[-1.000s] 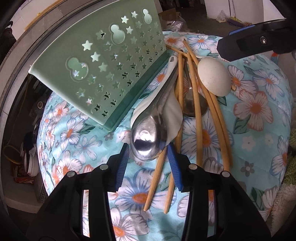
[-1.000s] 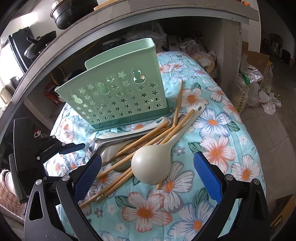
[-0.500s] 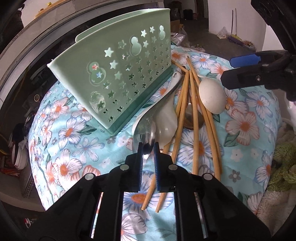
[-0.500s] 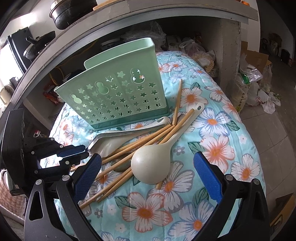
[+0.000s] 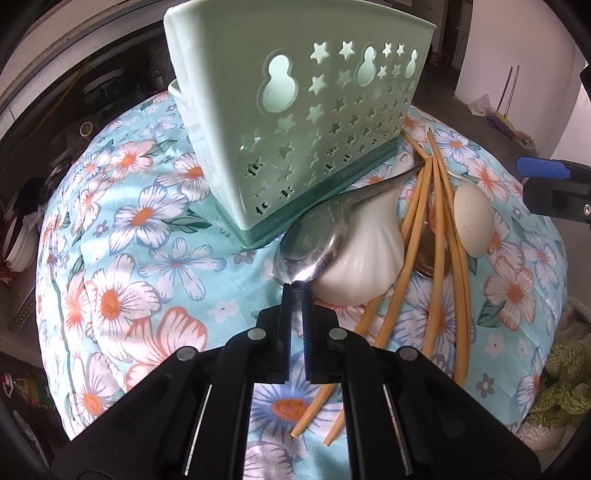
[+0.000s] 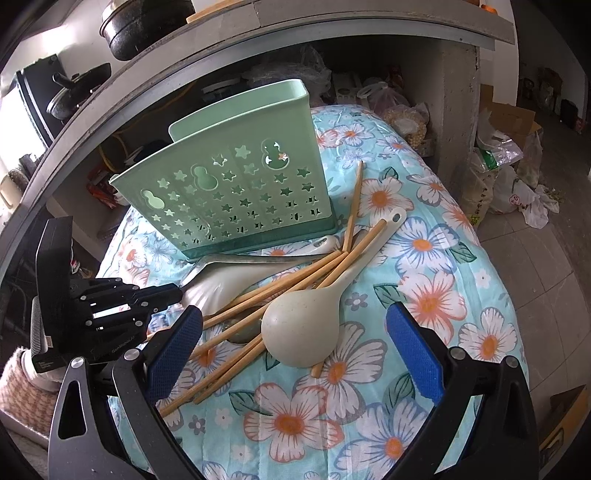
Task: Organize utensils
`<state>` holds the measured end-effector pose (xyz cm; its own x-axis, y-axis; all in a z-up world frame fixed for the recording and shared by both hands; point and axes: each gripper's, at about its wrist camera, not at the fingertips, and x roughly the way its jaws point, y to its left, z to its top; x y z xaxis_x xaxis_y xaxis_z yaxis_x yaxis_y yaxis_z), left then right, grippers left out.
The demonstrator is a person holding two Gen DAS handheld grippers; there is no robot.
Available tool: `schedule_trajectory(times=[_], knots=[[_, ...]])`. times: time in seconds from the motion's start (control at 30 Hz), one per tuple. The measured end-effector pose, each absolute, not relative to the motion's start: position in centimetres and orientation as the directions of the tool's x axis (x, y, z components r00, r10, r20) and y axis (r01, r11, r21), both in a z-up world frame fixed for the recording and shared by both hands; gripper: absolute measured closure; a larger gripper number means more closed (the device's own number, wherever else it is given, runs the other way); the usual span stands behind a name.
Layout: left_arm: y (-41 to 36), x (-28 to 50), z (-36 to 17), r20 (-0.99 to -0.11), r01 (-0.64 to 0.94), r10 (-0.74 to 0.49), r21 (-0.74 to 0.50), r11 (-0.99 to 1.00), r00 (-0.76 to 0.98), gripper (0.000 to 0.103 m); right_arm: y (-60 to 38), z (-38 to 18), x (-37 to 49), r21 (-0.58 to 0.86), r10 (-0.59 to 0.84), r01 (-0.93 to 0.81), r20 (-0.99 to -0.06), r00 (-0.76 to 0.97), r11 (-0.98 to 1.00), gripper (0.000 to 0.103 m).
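A metal spoon (image 5: 310, 243) lies on top of a white ceramic spoon (image 5: 365, 266), in front of the green star-cut utensil holder (image 5: 295, 129). My left gripper (image 5: 295, 291) is closing tight on the tip of the metal spoon's bowl, as the right wrist view also shows, with the left gripper (image 6: 177, 293) at the spoon's end. Several bamboo chopsticks (image 5: 417, 229) and a beige ladle (image 6: 301, 332) lie crossed to the right. My right gripper (image 6: 295, 350) hangs open above the ladle, holding nothing.
All of this rests on a floral blue cloth (image 6: 424, 258) over a rounded table. A second metal spoon (image 5: 428, 254) lies under the chopsticks. Behind stands a shelf (image 6: 258, 33) with dark pots; bags (image 6: 517, 177) litter the floor at right.
My left gripper went from wide open around the metal spoon's bowl to shut on its tip. It also rolled and shifted left relative to the holder. The right gripper stayed still.
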<state>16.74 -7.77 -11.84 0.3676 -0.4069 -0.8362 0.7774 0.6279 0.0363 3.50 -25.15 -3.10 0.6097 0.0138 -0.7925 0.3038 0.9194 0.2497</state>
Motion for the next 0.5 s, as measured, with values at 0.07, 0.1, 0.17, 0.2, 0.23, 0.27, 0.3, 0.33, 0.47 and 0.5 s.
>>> schedule_trajectory(times=[0.07, 0.1, 0.17, 0.2, 0.23, 0.27, 0.3, 0.33, 0.47, 0.5], knots=[[-8.0, 16.5, -11.8, -0.828, 0.774, -0.394, 0.072, 0.629, 0.398, 0.098, -25.1, -3.0, 3.5, 0.246, 0.012, 0.302, -0.793, 0.609, 0.921, 0.006], [-8.1, 16.3, -11.7, -0.82, 0.771, -0.387, 0.1, 0.63, 0.422, 0.098, -25.0, -3.0, 3.5, 0.244, 0.011, 0.301, -0.793, 0.609, 0.922, 0.006], [-8.2, 15.7, -11.2, -0.794, 0.762, -0.381, 0.153, 0.629, 0.473, 0.098, -25.0, -3.0, 3.6, 0.242, 0.01, 0.301, -0.793, 0.609, 0.922, 0.006], [-8.2, 15.6, -10.9, -0.783, 0.758, -0.386, 0.162, 0.631, 0.488, 0.098, -25.0, -3.0, 3.6, 0.243, 0.011, 0.301, -0.794, 0.608, 0.922, 0.006], [-8.1, 15.6, -10.6, -0.773, 0.754, -0.392, 0.163, 0.637, 0.499, 0.098, -25.0, -3.0, 3.6, 0.244, 0.012, 0.301, -0.795, 0.607, 0.922, 0.006], [-8.1, 15.6, -10.5, -0.766, 0.75, -0.398, 0.16, 0.642, 0.504, 0.098, -24.9, -3.1, 3.6, 0.245, 0.014, 0.301, -0.796, 0.605, 0.922, 0.006], [-8.1, 15.7, -10.4, -0.764, 0.748, -0.402, 0.154, 0.645, 0.504, 0.098, -24.9, -3.1, 3.7, 0.245, 0.016, 0.299, -0.797, 0.604, 0.922, 0.006], [-8.1, 15.8, -10.4, -0.765, 0.75, -0.405, 0.149, 0.645, 0.5, 0.098, -24.9, -3.1, 3.7, 0.245, 0.017, 0.297, -0.797, 0.604, 0.923, 0.006], [-8.3, 15.6, -10.5, -0.773, 0.77, -0.421, 0.134, 0.624, 0.475, 0.098, -24.9, -3.0, 3.8, 0.243, 0.013, 0.298, -0.794, 0.607, 0.923, 0.006], [-8.4, 15.4, -10.5, -0.772, 0.773, -0.426, 0.13, 0.621, 0.472, 0.098, -24.9, -3.0, 3.8, 0.244, 0.013, 0.3, -0.794, 0.608, 0.922, 0.006]])
